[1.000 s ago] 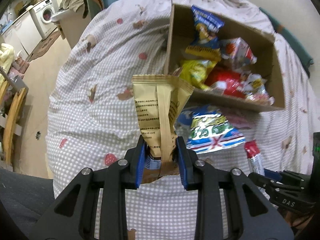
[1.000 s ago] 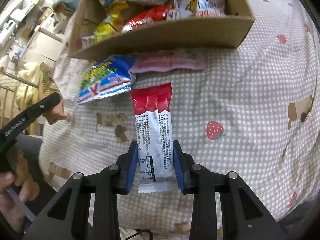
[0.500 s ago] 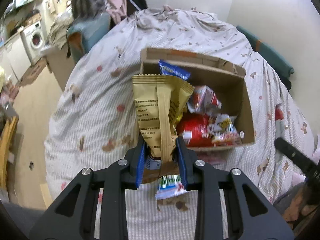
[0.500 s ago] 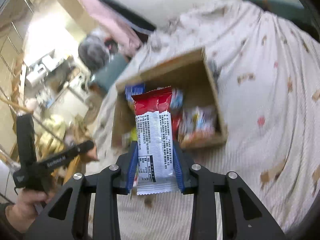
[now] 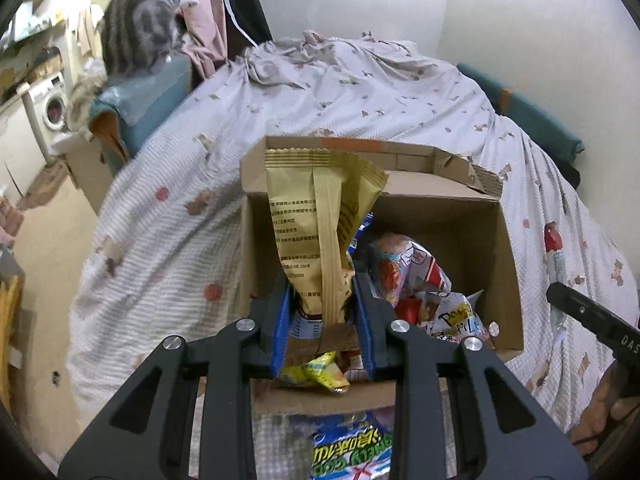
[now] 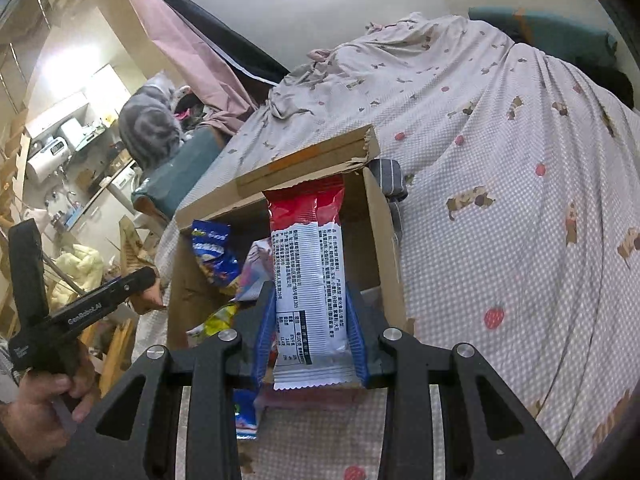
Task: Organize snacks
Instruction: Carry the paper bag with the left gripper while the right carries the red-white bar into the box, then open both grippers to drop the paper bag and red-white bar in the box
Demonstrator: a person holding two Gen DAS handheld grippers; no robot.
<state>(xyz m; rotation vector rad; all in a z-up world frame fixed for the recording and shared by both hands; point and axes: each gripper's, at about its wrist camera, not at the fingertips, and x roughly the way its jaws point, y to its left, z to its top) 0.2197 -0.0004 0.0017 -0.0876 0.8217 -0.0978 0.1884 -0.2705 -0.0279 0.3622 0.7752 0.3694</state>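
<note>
Left gripper (image 5: 323, 316) pinches the lower end of a tan snack packet (image 5: 320, 216), which stands upright over the open cardboard box (image 5: 508, 280) of snacks on the bed. Right gripper (image 6: 311, 332) clamps a red-and-white snack bar (image 6: 308, 276) near its bottom seam, its red top rising in front of that box.

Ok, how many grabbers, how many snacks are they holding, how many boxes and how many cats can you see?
Grabbers: 2 (left gripper, right gripper)
Held snacks: 2 (tan packet, red-and-white bar)
Cardboard box: 1
Cat: 1
Total: 6
</note>
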